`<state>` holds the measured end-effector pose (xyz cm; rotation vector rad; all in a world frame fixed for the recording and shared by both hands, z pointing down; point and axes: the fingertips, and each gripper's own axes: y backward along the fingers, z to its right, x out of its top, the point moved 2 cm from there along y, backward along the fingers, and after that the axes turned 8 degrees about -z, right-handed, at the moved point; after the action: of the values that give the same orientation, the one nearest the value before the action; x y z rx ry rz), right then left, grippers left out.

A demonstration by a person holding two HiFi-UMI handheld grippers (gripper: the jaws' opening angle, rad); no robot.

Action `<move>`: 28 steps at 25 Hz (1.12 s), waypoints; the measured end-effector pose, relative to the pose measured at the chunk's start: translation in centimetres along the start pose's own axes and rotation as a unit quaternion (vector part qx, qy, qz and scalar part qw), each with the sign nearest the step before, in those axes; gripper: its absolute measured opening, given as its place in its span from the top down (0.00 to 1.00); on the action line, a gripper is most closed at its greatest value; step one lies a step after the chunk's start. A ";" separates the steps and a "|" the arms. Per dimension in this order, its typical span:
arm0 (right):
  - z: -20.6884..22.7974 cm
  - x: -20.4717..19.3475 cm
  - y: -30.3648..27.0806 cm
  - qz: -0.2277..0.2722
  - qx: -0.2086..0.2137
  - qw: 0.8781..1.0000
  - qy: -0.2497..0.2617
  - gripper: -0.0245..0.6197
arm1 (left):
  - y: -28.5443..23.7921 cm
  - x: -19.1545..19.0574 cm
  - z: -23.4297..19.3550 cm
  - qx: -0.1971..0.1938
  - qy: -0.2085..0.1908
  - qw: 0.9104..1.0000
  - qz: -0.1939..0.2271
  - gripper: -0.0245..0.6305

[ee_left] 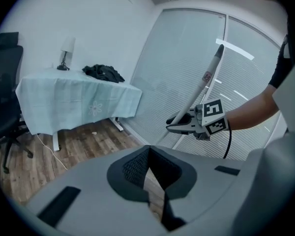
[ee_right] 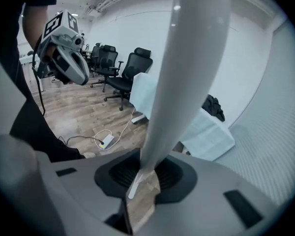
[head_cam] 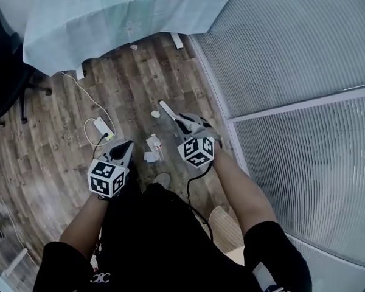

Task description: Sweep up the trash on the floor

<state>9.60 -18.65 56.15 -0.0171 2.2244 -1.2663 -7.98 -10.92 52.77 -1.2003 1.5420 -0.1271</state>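
In the head view several scraps of paper trash [head_cam: 152,145] lie on the wood floor between my two grippers. Another scrap [head_cam: 155,114] lies just beyond them, and a small one [head_cam: 134,47] sits by the table. My right gripper [head_cam: 185,121] is shut on a long white broom handle [head_cam: 168,110]. That handle [ee_right: 187,58] rises steeply out of the jaws in the right gripper view. My left gripper [head_cam: 123,148] hangs to the left of the trash, jaws closed on nothing [ee_left: 148,156]. The broom head is hidden.
A table under a pale blue cloth [head_cam: 109,11] stands ahead, with dark clothing [ee_left: 104,73] on it. A black office chair [head_cam: 3,72] is at the left. A white power strip [head_cam: 103,126] and cables lie on the floor. A glass wall with blinds [head_cam: 292,72] runs along the right.
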 end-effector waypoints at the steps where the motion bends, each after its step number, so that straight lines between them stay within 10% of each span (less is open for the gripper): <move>1: 0.6 0.5 -0.3 -0.004 -0.004 1.000 0.005 0.81 | -0.2 0.5 -0.9 0.000 0.004 1.000 0.001 0.97; 12: -0.2 3.3 -10.1 -0.053 -0.032 0.997 0.046 0.81 | -1.6 0.7 -9.5 0.007 0.076 0.997 -0.029 0.97; 20: -6.0 2.3 -18.0 -0.072 0.045 0.988 0.133 0.81 | -0.3 -1.6 -14.2 0.030 0.117 0.991 -0.057 0.97; 28: -10.9 2.3 -17.0 -0.059 0.101 0.989 0.095 0.81 | 0.9 -0.4 -14.7 0.044 0.130 0.990 -0.039 0.97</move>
<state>-2.05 -20.13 72.75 0.0535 2.2703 -1.6128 -20.13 -17.53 57.99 -1.2097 1.6960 -0.4122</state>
